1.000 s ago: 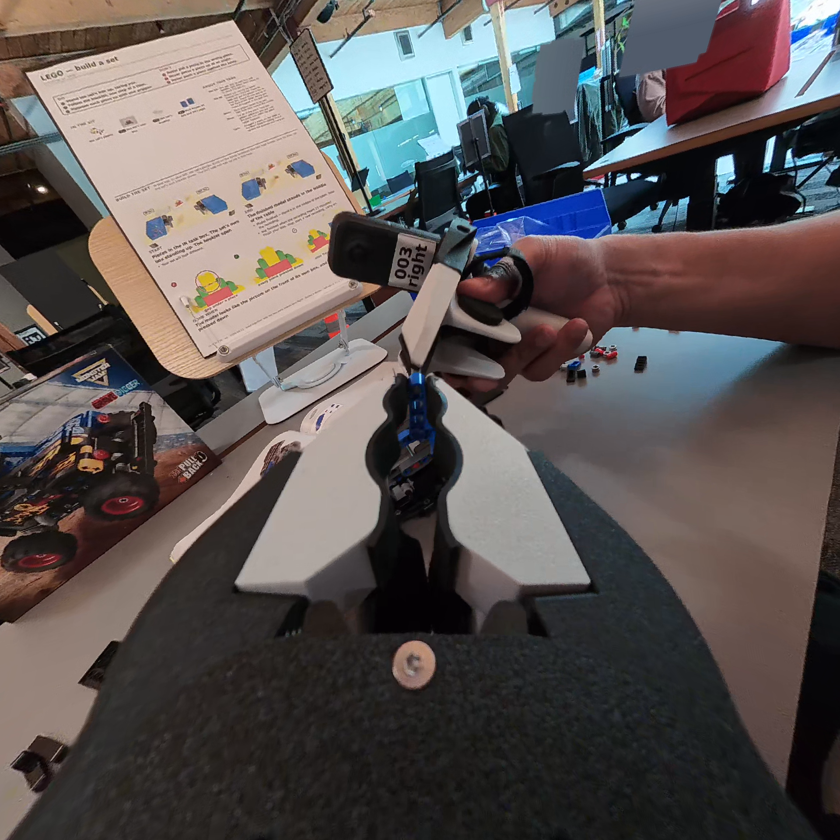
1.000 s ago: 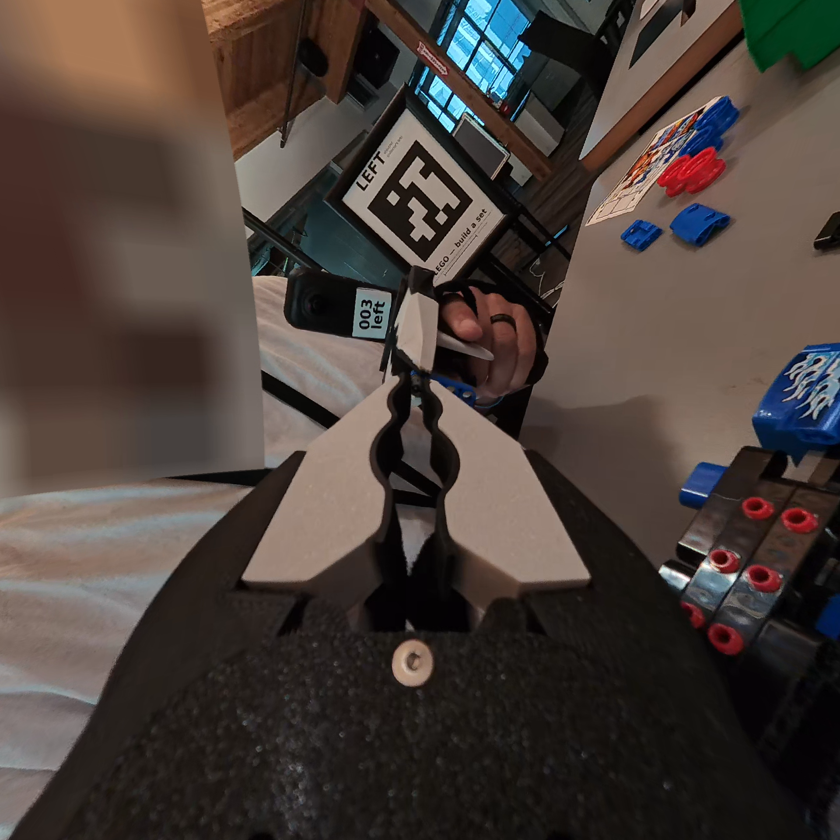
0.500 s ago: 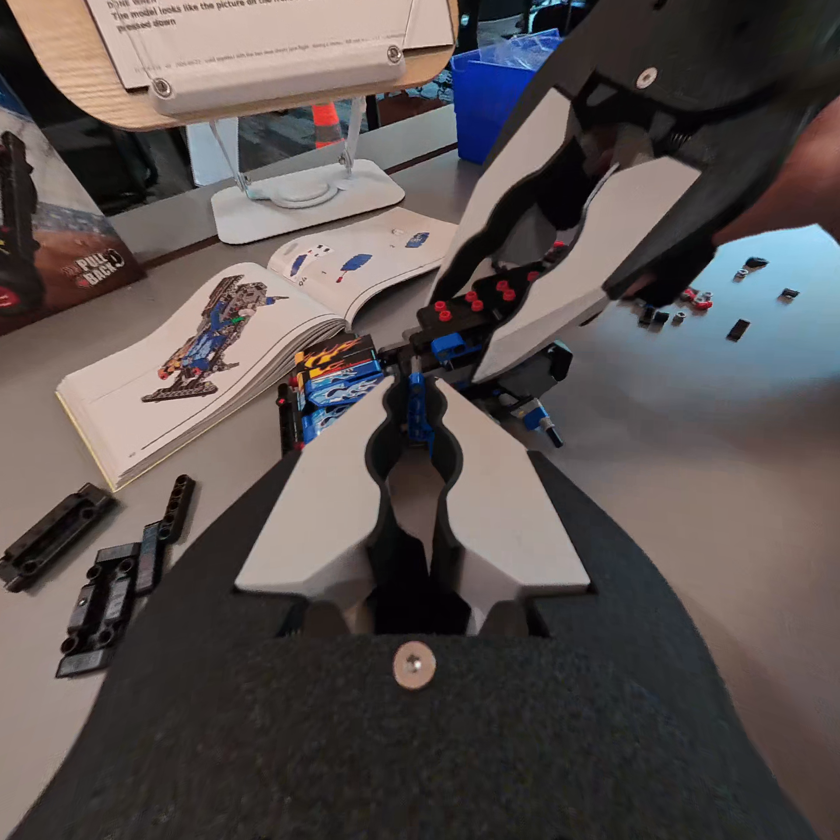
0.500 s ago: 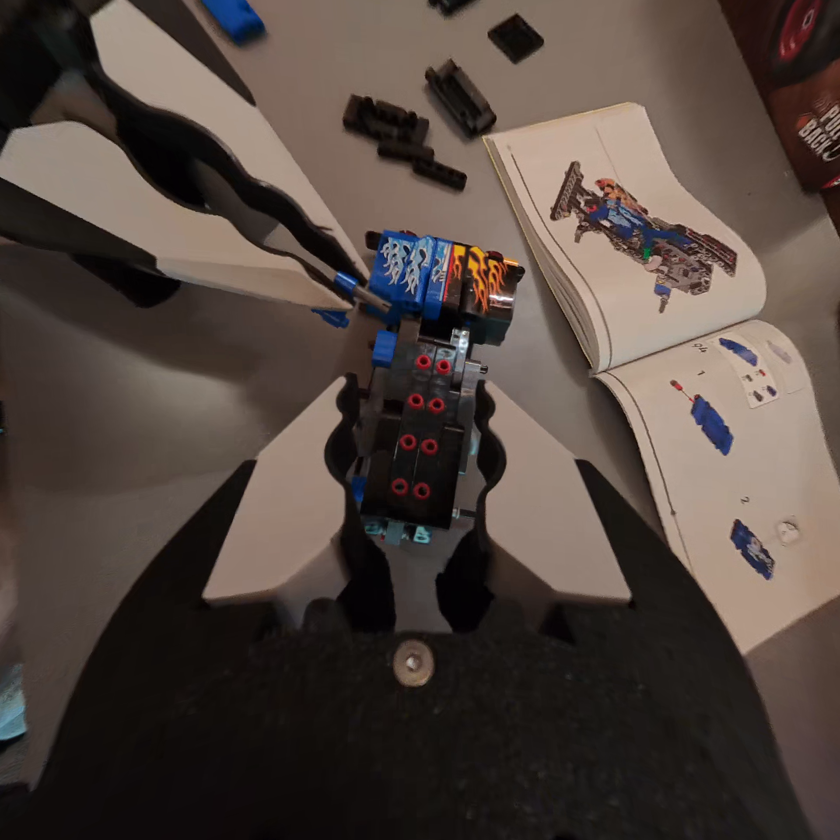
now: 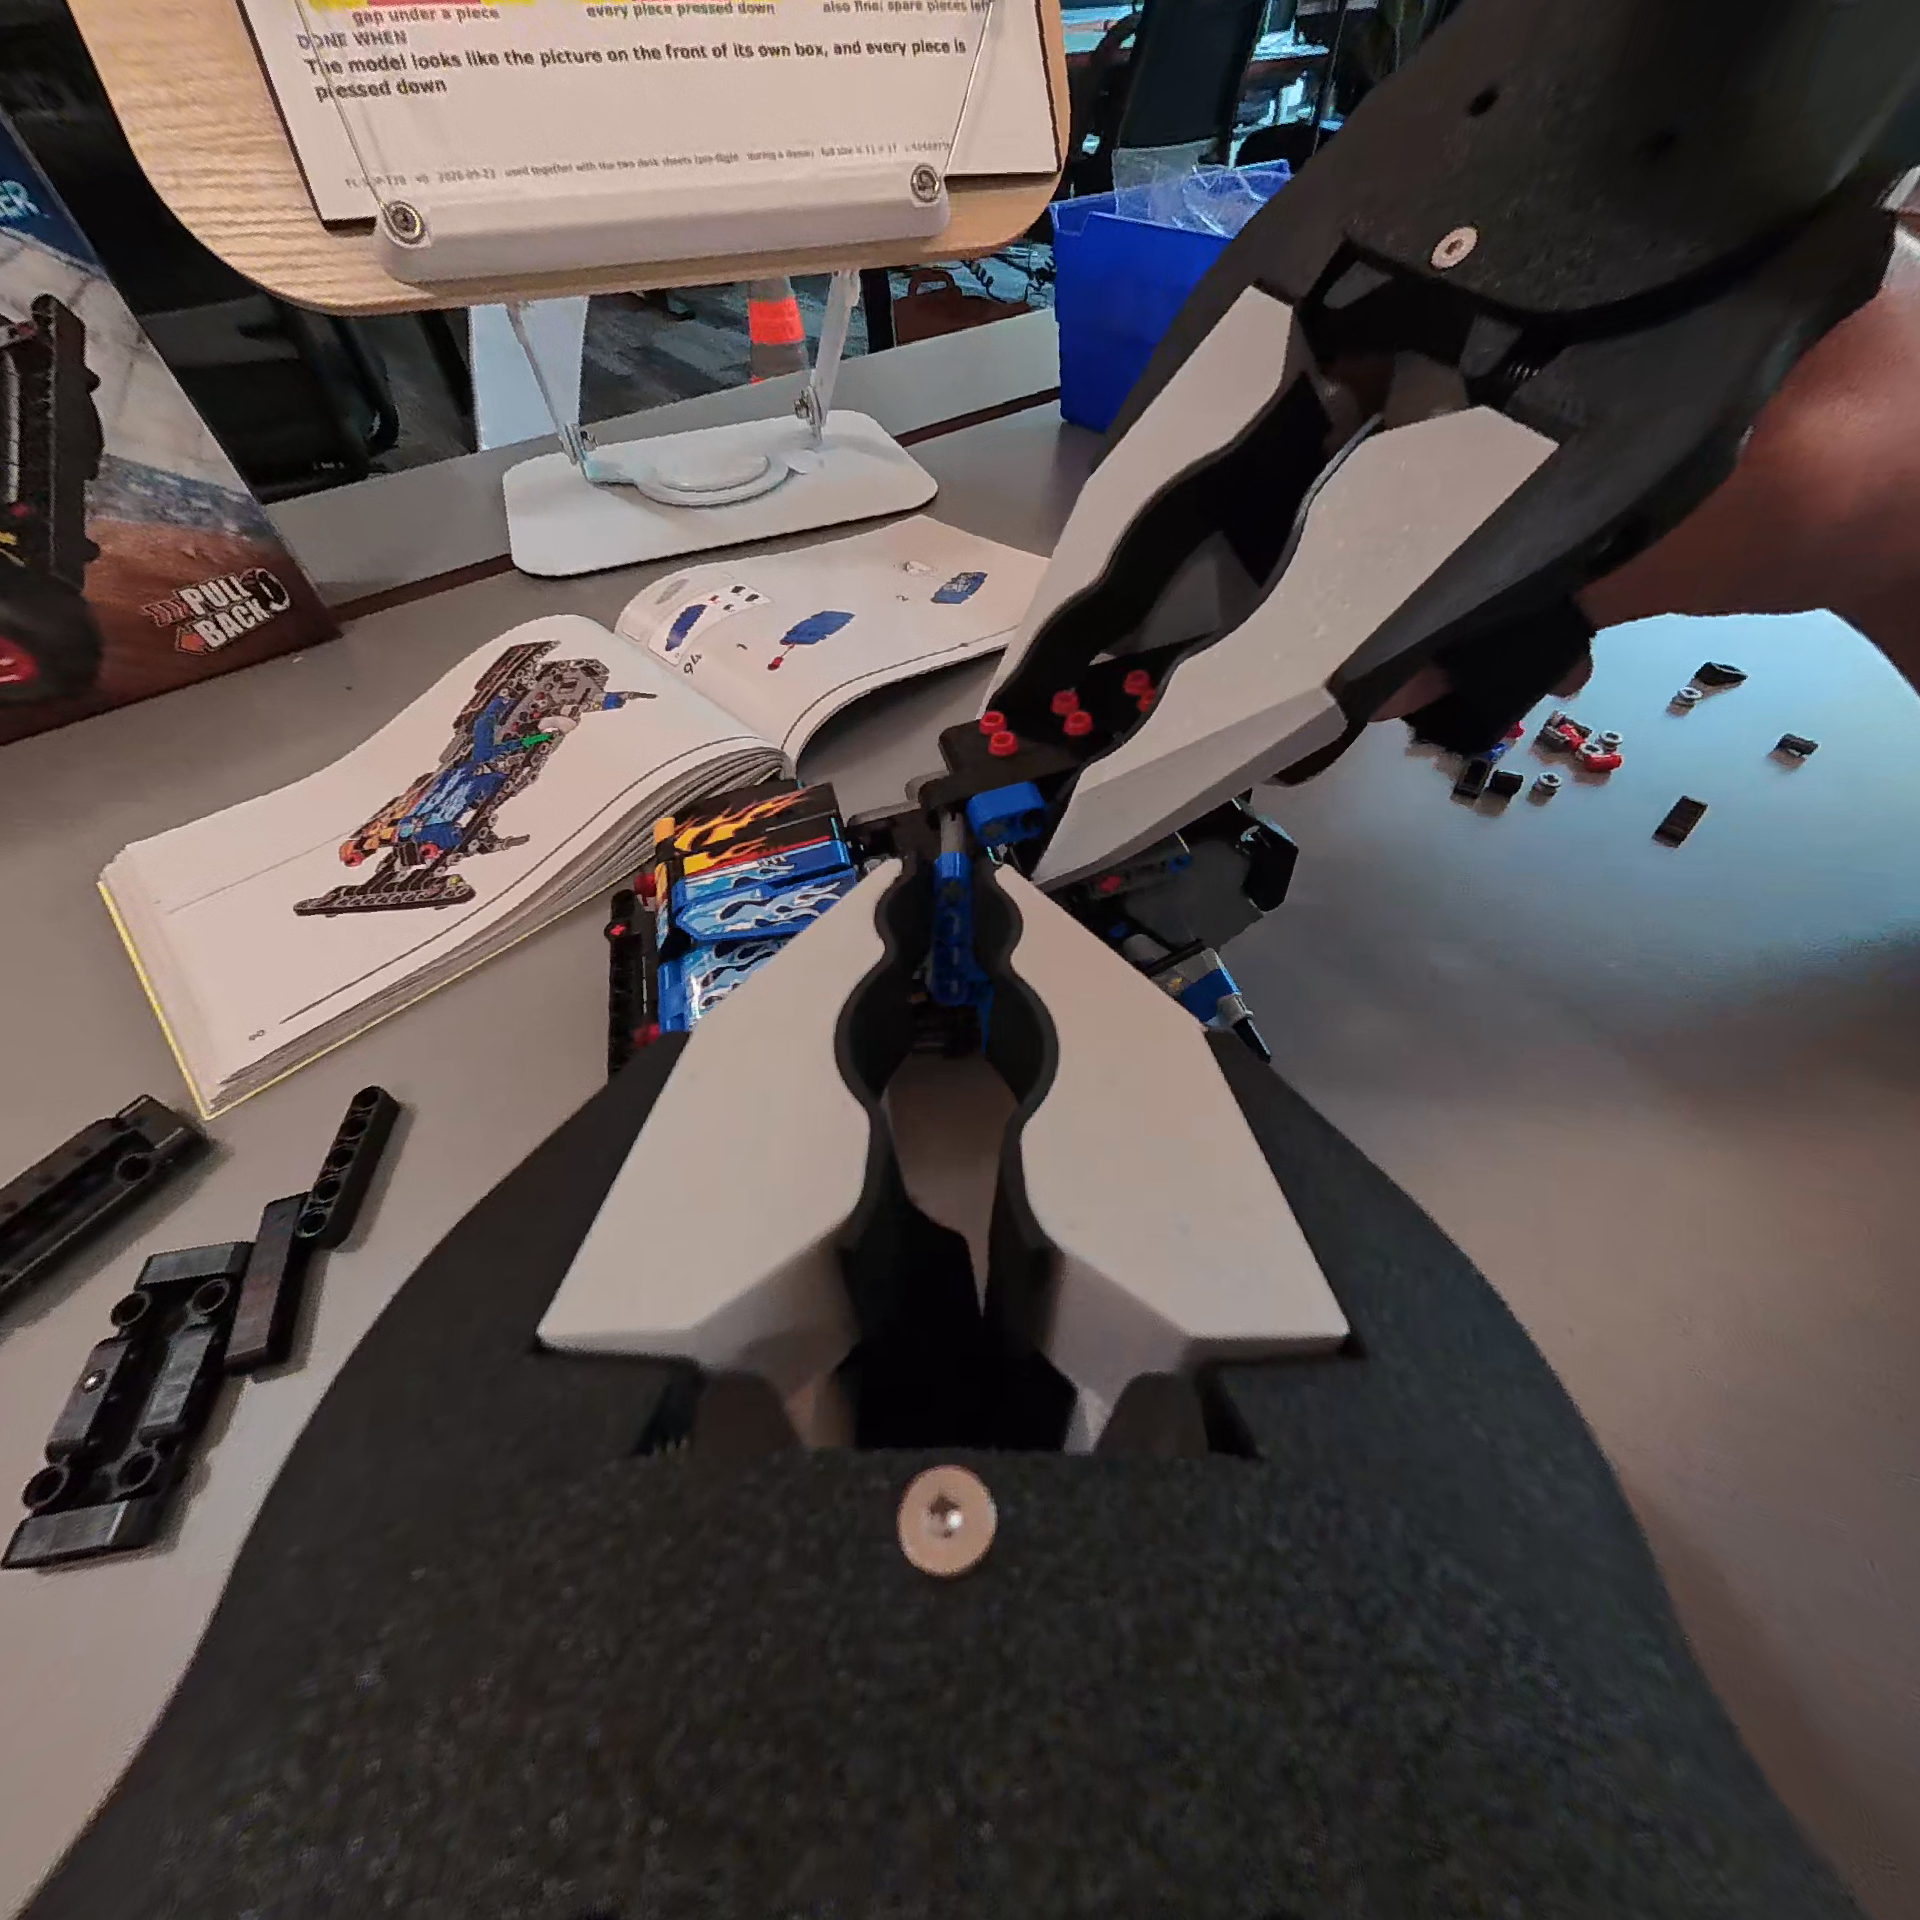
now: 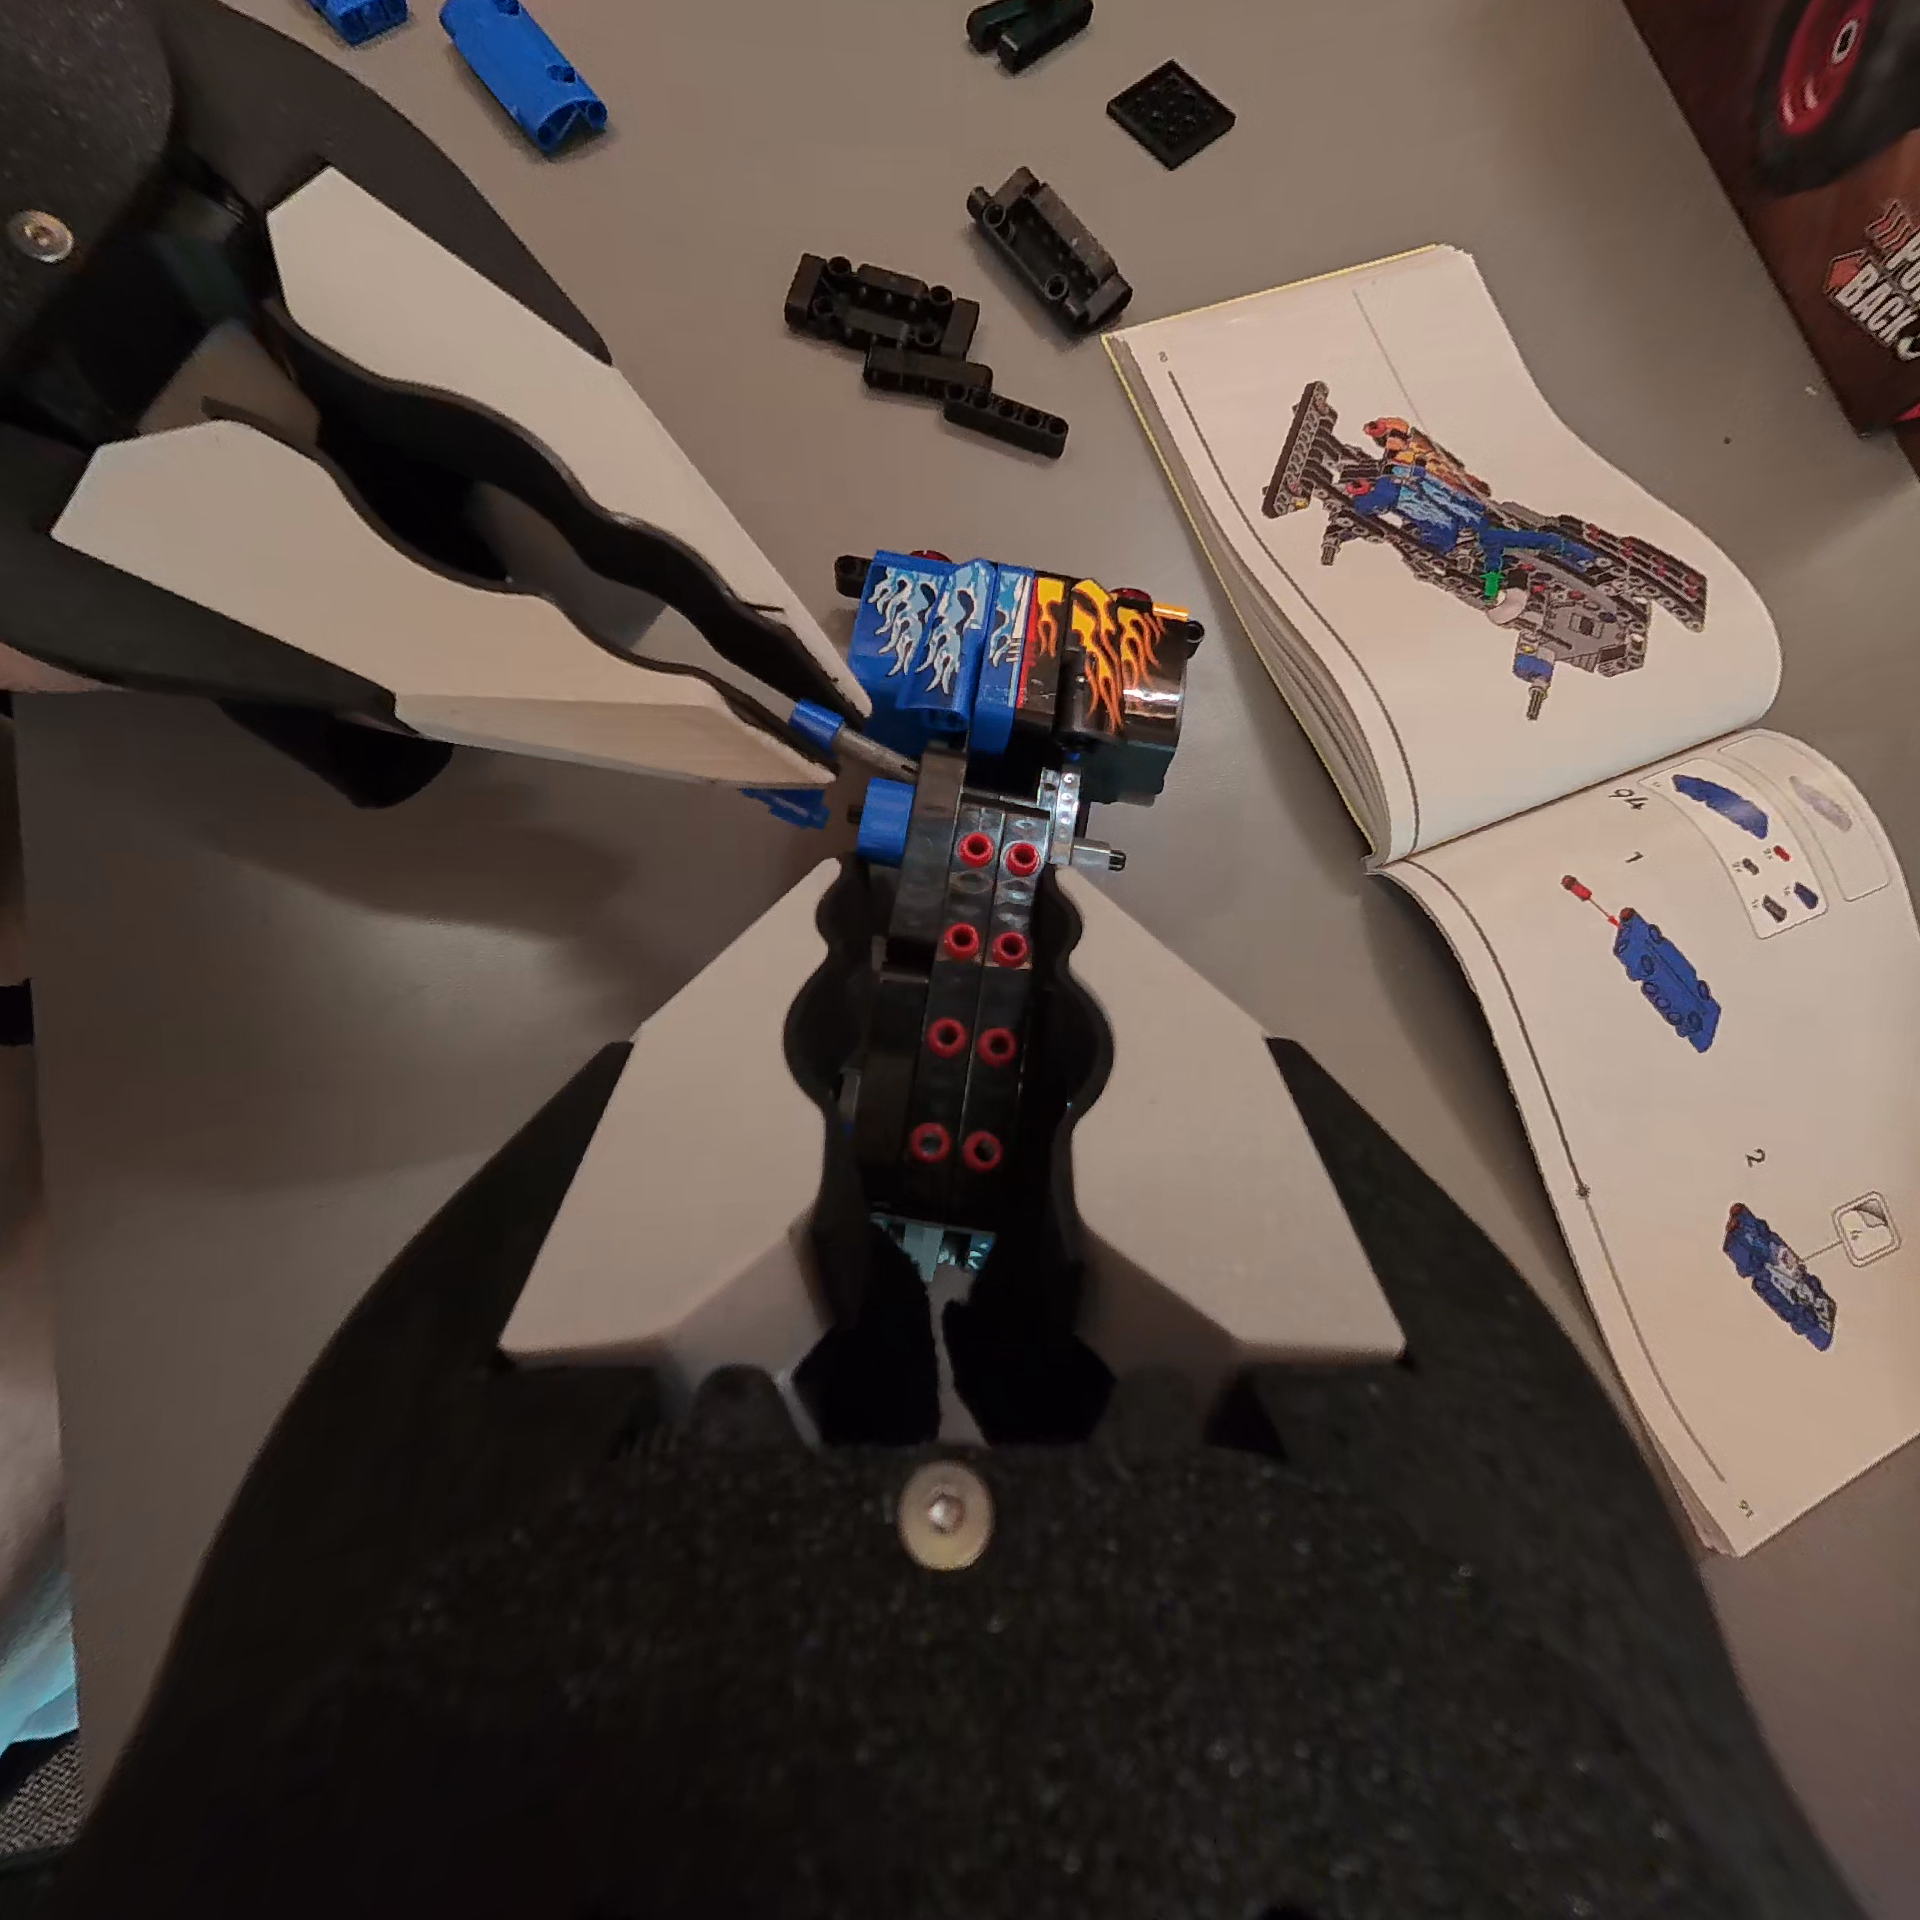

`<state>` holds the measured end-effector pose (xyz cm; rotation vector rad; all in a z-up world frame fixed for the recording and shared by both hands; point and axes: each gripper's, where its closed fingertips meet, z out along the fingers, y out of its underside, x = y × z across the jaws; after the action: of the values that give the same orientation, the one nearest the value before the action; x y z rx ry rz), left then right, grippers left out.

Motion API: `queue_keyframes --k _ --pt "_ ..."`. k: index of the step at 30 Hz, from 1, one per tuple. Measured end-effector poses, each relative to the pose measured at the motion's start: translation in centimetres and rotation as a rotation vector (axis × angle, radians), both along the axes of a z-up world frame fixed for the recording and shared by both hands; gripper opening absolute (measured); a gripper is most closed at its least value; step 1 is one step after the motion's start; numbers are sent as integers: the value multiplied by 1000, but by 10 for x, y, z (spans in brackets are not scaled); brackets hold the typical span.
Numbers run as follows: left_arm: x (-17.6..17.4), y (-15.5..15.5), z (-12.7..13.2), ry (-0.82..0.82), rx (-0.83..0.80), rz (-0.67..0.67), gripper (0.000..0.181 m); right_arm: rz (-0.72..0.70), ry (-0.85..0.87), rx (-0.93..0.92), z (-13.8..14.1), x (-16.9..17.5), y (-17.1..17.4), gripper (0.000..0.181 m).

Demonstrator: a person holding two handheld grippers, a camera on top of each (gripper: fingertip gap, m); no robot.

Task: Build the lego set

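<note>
At the grey table (image 6: 312, 1039), my right gripper (image 6: 951, 883) has its jaws clamped on the half-built lego truck (image 6: 961, 997), pinching the black chassis with its double row of red pins from both sides. The model's flame-printed blue and black body panels (image 6: 1023, 655) stick out past my right fingertips, resting on or just above the table; I cannot tell which.

My left gripper (image 5: 951, 883) has its jaws drawn together on a small blue lego piece (image 5: 954, 935) with a grey axle, which I hold against the truck's side, just ahead of my left fingertips. In the right wrist view that gripper comes in from the left of my right jaws, and the axle tip touches the chassis beside a blue connector (image 6: 883, 810).

Beyond and to the right of the right jaws lies the open instruction booklet (image 6: 1507, 727), its pages showing the model. Loose black lego beams (image 6: 925, 332) lie farther out past the right fingertips, with blue panels (image 6: 525, 78) at the far edge. From the left wrist view, more black parts (image 5: 156, 1351) sit left of my jaws, a scatter of small pieces (image 5: 1590, 748) to the right, and an instruction stand (image 5: 665, 208) and the set's box (image 5: 125, 499) straight ahead.
</note>
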<state>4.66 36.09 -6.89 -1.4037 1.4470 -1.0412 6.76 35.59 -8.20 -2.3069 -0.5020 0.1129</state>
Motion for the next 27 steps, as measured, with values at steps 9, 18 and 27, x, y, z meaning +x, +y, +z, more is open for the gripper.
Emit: queue_keyframes --k 9,18,27 --pt "1 1 1 -31 -2 51 6 0 19 -7 0 -1 -1 31" --pt "2 2 -3 -9 -12 100 5 -22 2 -7 0 0 0 31" --pt "5 0 -4 13 -125 54 6 -16 -18 10 0 2 0 30"
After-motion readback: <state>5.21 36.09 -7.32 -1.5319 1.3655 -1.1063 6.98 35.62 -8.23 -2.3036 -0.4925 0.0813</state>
